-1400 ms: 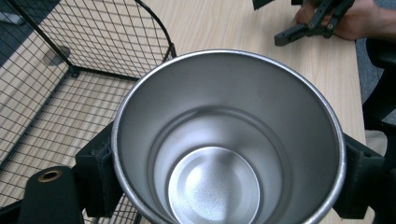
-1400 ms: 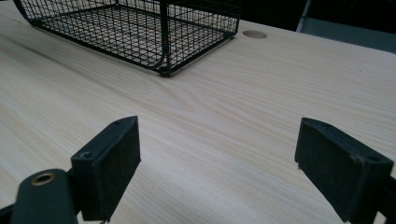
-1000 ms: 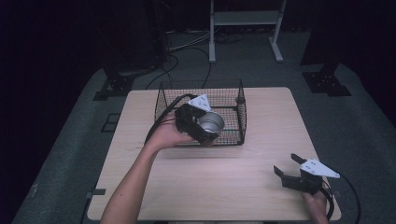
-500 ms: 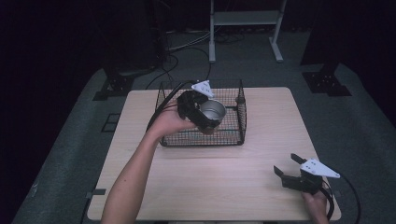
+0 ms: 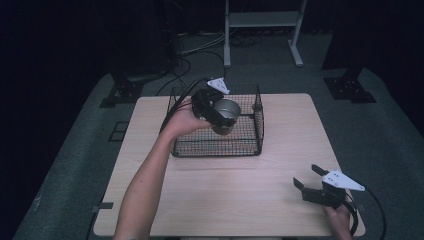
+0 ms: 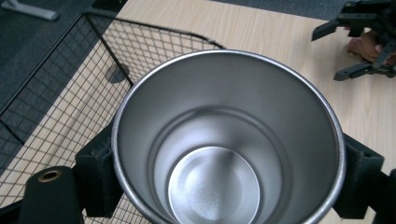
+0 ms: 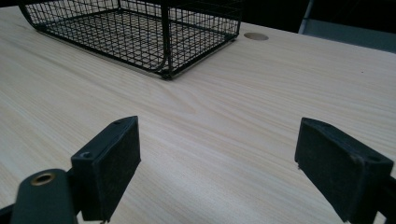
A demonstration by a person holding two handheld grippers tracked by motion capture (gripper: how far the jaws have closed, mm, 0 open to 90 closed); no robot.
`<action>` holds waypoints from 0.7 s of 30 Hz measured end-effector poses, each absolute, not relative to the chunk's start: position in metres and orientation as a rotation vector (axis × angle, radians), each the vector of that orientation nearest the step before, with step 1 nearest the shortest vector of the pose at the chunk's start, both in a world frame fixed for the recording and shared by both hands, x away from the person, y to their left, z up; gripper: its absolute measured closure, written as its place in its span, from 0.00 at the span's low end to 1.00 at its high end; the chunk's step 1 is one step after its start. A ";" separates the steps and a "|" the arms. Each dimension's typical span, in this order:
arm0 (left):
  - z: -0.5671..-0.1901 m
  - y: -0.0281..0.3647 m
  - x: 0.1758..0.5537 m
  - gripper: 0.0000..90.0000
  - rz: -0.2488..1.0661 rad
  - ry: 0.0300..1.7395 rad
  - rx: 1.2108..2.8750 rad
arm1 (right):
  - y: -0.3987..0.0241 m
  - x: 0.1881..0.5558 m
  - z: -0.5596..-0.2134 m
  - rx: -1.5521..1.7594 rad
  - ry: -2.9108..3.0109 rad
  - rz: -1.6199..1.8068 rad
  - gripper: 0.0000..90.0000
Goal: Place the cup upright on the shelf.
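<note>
A shiny steel cup is held over the black wire basket, with my left gripper shut on its sides. In the left gripper view the cup gapes open and empty toward the camera, its black jaws pressed on either side and the basket below and behind it. My right gripper rests low at the table's front right corner, open, with nothing between its pads. It faces the basket across bare wood.
The light wooden table has a small round hole beyond the basket. A white metal stand and cables lie on the dark floor behind the table. Bare tabletop runs between the basket and my right gripper.
My left gripper has lifted the cup and carried it back and to the right, over the basket's middle. The right gripper has stayed still.
</note>
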State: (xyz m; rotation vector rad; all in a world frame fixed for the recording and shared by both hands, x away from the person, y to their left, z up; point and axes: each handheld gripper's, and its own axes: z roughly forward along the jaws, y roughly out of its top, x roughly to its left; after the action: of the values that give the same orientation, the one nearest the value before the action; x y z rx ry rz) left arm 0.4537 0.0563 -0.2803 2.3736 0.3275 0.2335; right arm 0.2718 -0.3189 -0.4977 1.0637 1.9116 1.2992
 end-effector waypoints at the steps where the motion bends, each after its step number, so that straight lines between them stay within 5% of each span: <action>1: -0.282 0.057 0.456 0.17 0.231 0.339 2.371 | -0.319 0.271 -0.498 1.068 1.913 1.300 0.15; 21: -0.304 0.054 0.488 0.17 0.256 0.460 2.354 | -0.320 0.271 -0.498 1.068 1.914 1.313 0.15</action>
State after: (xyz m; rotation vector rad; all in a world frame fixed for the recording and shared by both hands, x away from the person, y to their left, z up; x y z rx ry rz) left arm 0.4883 0.0538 -0.3038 2.3535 0.4605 0.2559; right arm 0.2715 -0.3196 -0.4977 1.0681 1.9140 1.3129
